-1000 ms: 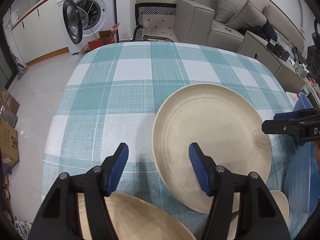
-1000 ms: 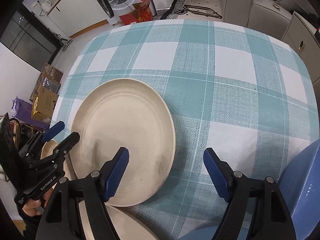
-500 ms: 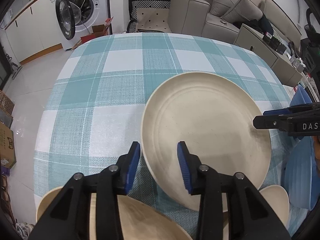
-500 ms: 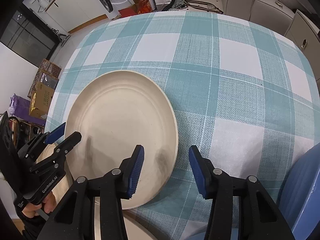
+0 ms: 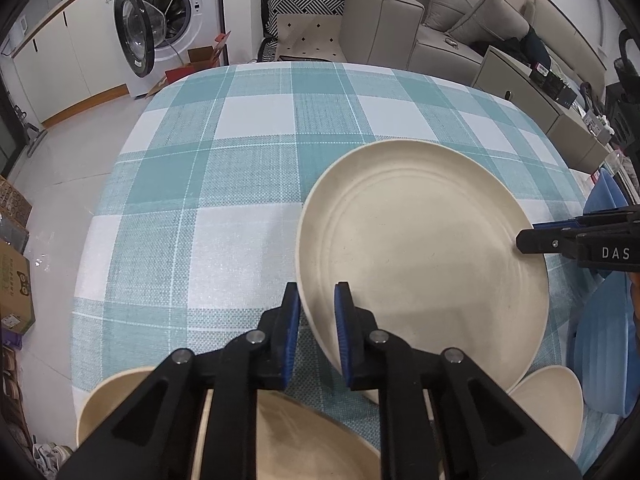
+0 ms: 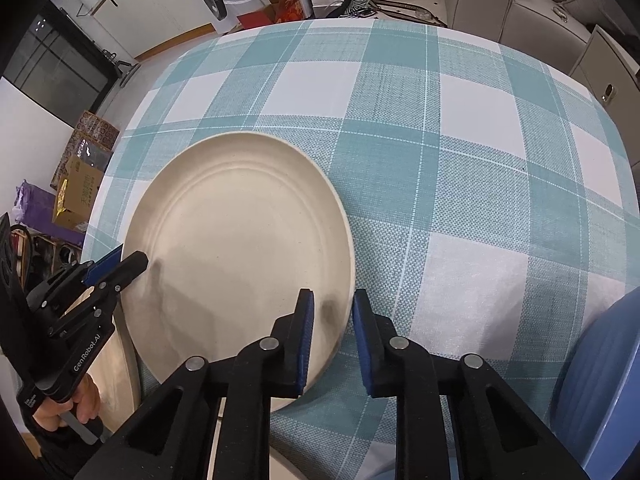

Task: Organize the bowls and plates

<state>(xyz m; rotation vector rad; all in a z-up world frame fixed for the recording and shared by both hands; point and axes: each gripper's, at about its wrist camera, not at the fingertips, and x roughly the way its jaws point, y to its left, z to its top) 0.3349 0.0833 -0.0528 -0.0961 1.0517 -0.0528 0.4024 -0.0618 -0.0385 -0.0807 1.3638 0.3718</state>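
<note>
A large cream plate lies on the teal-and-white checked tablecloth. My left gripper is shut on the plate's left rim, one blue pad above the rim and one outside it. In the left wrist view my right gripper pinches the opposite rim. In the right wrist view the same plate has its right rim between the closing jaws of my right gripper, and the pads sit against it. The left gripper, held by a hand, grips the far side.
Near the table's front edge sit a cream bowl, another cream plate and a small cream bowl. Blue dishes stand to the right, large in the right wrist view. A washing machine and sofa lie beyond the table.
Both grippers' jaws went from wide open to closed on opposite rims of the cream plate. Neither hand shifted much.
</note>
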